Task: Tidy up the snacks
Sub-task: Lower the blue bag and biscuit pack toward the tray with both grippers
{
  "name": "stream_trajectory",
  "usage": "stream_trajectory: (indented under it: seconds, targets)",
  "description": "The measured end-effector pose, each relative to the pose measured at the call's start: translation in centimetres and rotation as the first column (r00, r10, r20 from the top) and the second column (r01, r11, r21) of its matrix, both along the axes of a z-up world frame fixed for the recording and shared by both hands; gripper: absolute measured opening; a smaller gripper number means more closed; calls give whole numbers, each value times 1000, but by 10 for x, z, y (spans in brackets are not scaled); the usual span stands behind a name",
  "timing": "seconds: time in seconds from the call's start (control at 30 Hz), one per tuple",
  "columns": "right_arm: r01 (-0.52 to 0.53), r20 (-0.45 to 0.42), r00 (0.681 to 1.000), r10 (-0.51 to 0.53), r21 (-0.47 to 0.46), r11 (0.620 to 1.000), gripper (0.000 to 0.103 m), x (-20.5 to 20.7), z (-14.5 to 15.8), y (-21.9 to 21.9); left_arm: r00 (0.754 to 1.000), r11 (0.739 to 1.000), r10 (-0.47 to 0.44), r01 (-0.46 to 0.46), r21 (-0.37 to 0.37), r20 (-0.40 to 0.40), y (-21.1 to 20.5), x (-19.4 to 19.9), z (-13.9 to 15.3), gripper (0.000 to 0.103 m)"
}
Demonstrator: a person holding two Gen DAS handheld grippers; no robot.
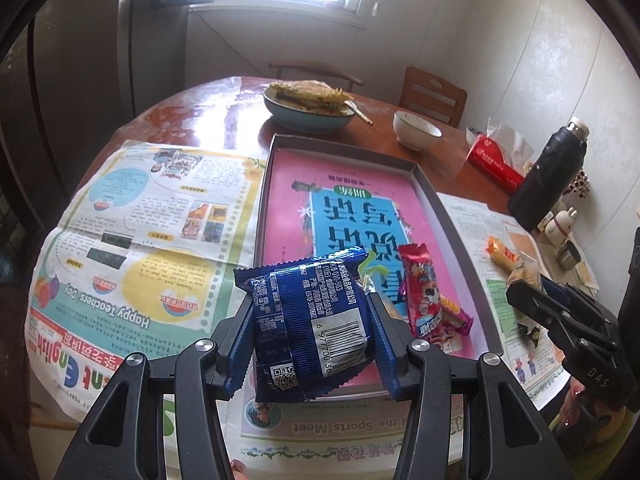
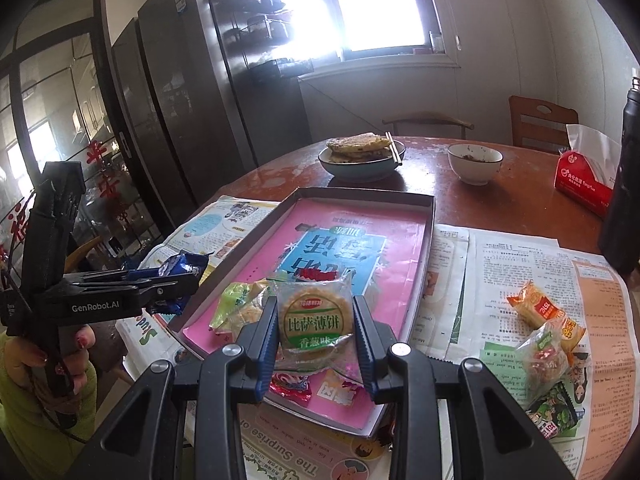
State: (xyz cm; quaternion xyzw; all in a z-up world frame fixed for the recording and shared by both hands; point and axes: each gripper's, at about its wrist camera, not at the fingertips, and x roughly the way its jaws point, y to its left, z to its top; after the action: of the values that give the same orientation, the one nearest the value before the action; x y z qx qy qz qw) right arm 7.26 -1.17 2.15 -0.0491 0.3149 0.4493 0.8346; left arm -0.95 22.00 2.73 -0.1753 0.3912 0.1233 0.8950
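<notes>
With the left hand-held gripper [image 1: 312,320] clamped on the blue packet [image 1: 310,320] and the right hand-held gripper [image 2: 315,332] clamped on the cracker packet [image 2: 316,320], lower both flat into the tray's [image 2: 428,248] near end beside the snacks already there, then release.

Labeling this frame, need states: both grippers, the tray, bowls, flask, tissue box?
left gripper: shut on blue snack pack
right gripper: shut on clear cracker pack
tray: open, few snacks inside
big bowl: full, pancakes
small bowl: nearly empty
flask: capped, upright
tissue box: open, tissue sticking out

bright window [image 2: 376,4], white walls [image 1: 500,40]
</notes>
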Motion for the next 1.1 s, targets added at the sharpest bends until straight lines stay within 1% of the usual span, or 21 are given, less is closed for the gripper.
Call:
stream_trajectory:
  seconds: [0.2, 0.5, 1.1]
  targets:
    - [-2, -17, 1000, 2, -15, 1000, 35, 0, -8, 3, 999, 1000, -11, 11, 16, -41, -2, 7, -11, 53]
    - [-10, -40, 999, 9, -29, 1000, 35, 3, -17, 7, 996, 999, -36, 37, 10, -87, -6, 17, -25, 53]
    - [-11, -64, 998, 7, -62, 998, 35, 18, -33, 19, 992, 998, -63, 62, -15, -106, -9, 29, -36, 53]
